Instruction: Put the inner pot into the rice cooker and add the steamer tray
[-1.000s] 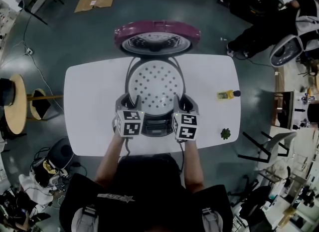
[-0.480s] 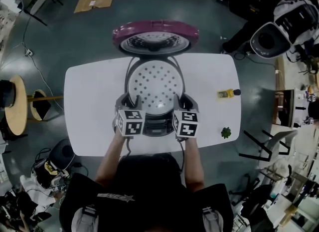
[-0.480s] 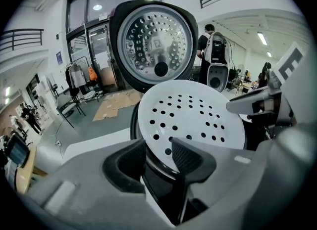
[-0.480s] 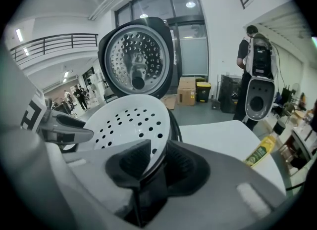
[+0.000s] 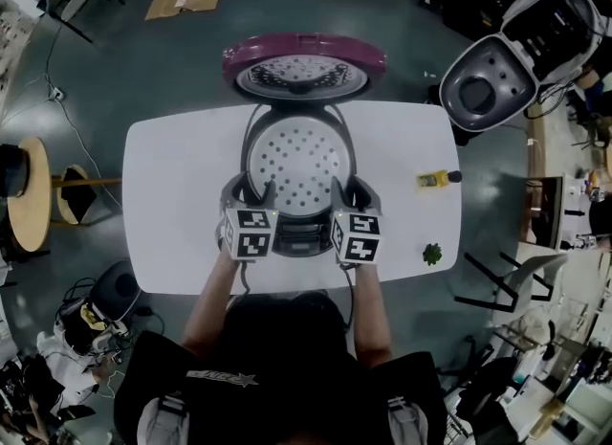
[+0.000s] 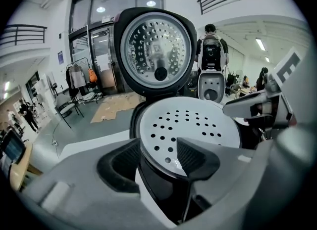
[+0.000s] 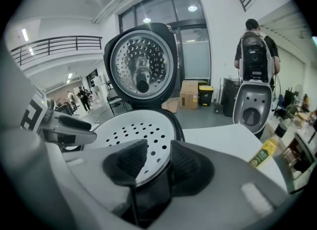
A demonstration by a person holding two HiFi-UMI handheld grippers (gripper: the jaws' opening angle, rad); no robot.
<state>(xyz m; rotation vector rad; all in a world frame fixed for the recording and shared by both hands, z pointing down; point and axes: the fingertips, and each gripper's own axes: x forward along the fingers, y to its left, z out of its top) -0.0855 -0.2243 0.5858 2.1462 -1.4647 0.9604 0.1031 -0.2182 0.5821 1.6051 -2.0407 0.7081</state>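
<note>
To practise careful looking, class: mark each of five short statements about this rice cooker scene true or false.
1. The rice cooker's lid stands open. True.
2. A yellow bottle lies on the white table. True.
3. The steamer tray lies on the table beside the cooker. False: it sits in the cooker's mouth.
4. The tray has no holes. False: it is perforated.
5. The left gripper and right gripper straddle the tray's near rim. True; their jaws are opening.

The steamer tray (image 5: 296, 158) sits in the rice cooker (image 5: 251, 137), in the middle of the table (image 5: 172, 213), lid (image 5: 304, 68) upright at its far side; what seems a bottle (image 5: 435, 180) lies right.
</note>
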